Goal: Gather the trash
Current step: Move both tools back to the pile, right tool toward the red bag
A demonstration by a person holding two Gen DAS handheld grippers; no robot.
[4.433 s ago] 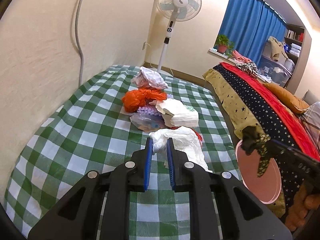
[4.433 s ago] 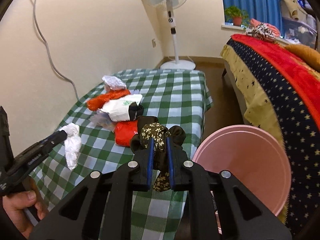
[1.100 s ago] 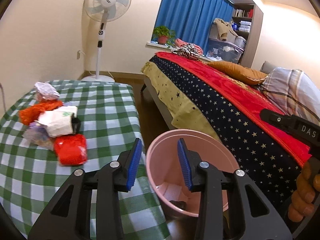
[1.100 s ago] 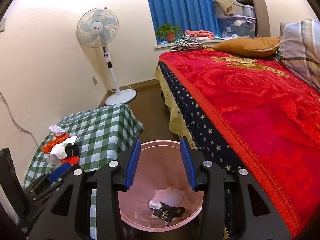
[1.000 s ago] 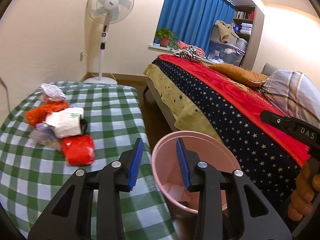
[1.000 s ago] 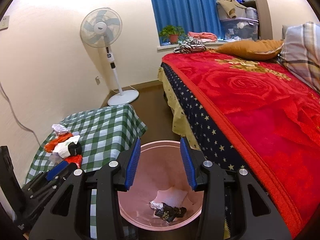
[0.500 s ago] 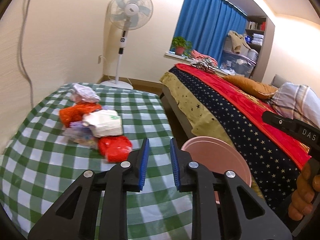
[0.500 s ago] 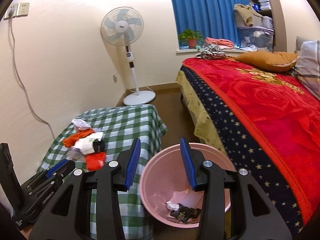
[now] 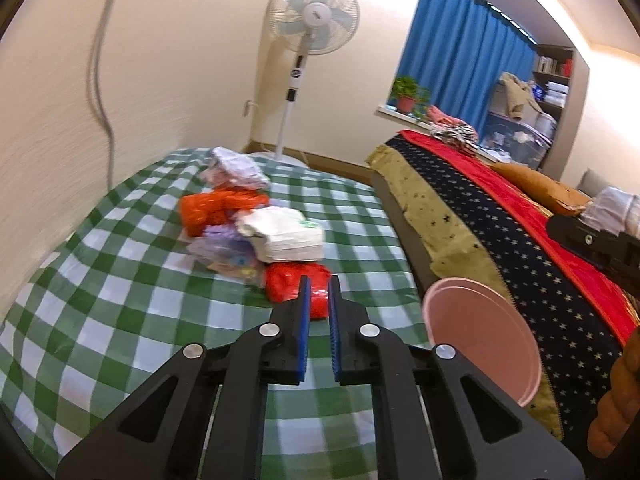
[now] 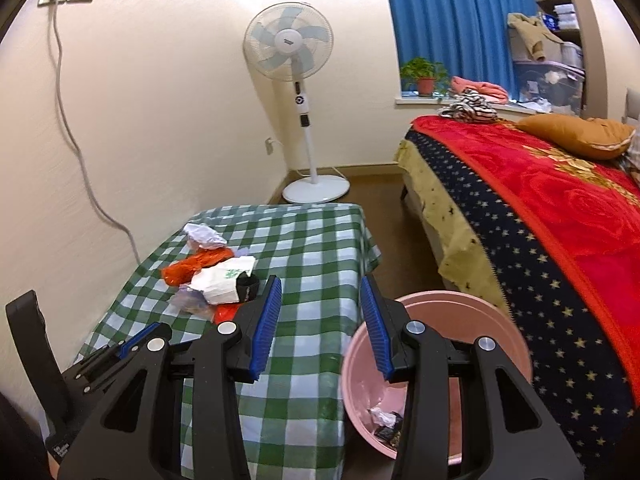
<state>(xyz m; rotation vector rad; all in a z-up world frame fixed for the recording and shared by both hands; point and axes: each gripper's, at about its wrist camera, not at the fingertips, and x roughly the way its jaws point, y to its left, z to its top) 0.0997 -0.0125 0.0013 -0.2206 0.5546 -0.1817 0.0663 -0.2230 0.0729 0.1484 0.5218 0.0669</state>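
On the checked table [image 9: 120,280], trash [image 9: 256,232] lies heaped before the nearly closed, empty left claw [image 9: 317,304], while only the right wrist view, its claw [image 10: 320,320] wide and empty, reveals scraps [image 10: 386,424] inside the pink bin [image 10: 492,320].

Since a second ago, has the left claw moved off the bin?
Yes. The left claw has swung left, away from the pink bin, and now points at the red bag on the checked table.
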